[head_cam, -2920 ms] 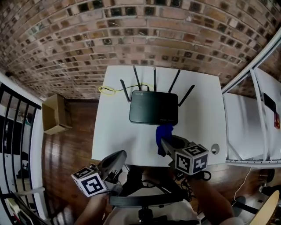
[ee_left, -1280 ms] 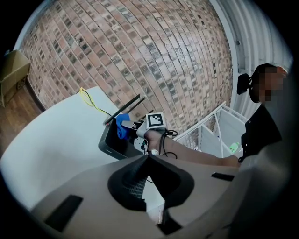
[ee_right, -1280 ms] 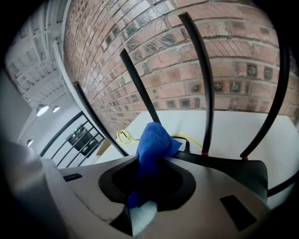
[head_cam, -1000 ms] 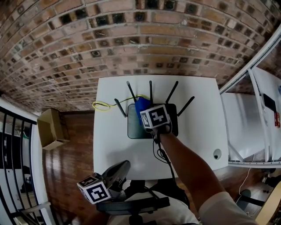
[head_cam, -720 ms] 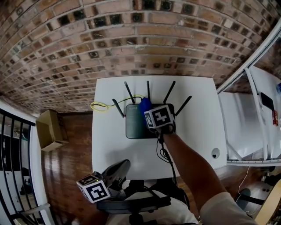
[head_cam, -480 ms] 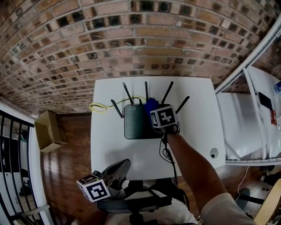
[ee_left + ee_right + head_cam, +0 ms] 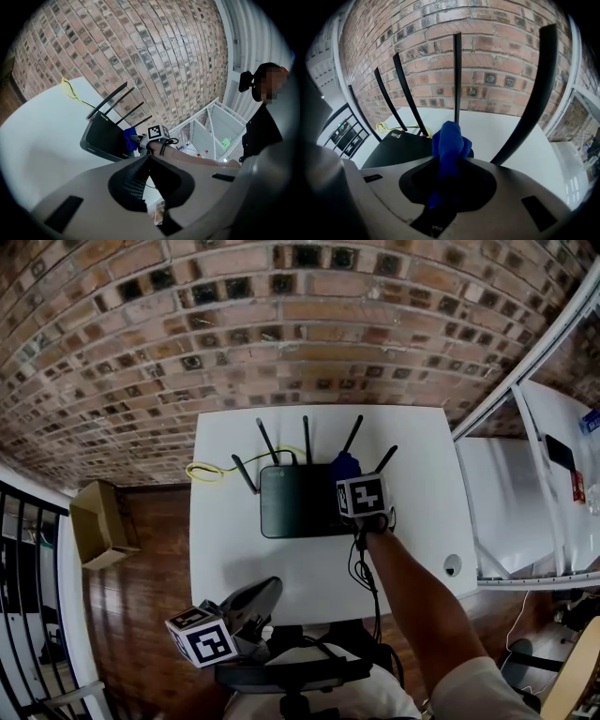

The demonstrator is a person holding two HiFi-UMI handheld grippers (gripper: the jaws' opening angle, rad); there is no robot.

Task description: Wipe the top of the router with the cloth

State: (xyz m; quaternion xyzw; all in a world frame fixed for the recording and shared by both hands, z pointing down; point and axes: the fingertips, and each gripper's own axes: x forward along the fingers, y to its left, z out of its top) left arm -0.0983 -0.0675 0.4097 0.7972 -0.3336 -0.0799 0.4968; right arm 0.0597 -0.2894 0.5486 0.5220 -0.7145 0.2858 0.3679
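The black router lies flat in the middle of the white table. Its long axis runs from left to right. Its five antennas stand along the far edge and point up toward the brick wall, and its front edge faces you. A yellow cable leaves it at the far left.

In your right gripper view you can read "WiFi6" in white on the router's top, near the far left corner. On the gripper body itself the letters "vee" can be read.

Your right gripper has its jaws closed on the blue cloth, which bunches out in front of them. The cloth is at the far right corner of the router's top, between the two right antennas. I cannot tell whether it presses on the surface.

Your left gripper is near you, off the near left edge of the table, well apart from the router. Its jaws are together with nothing between them.
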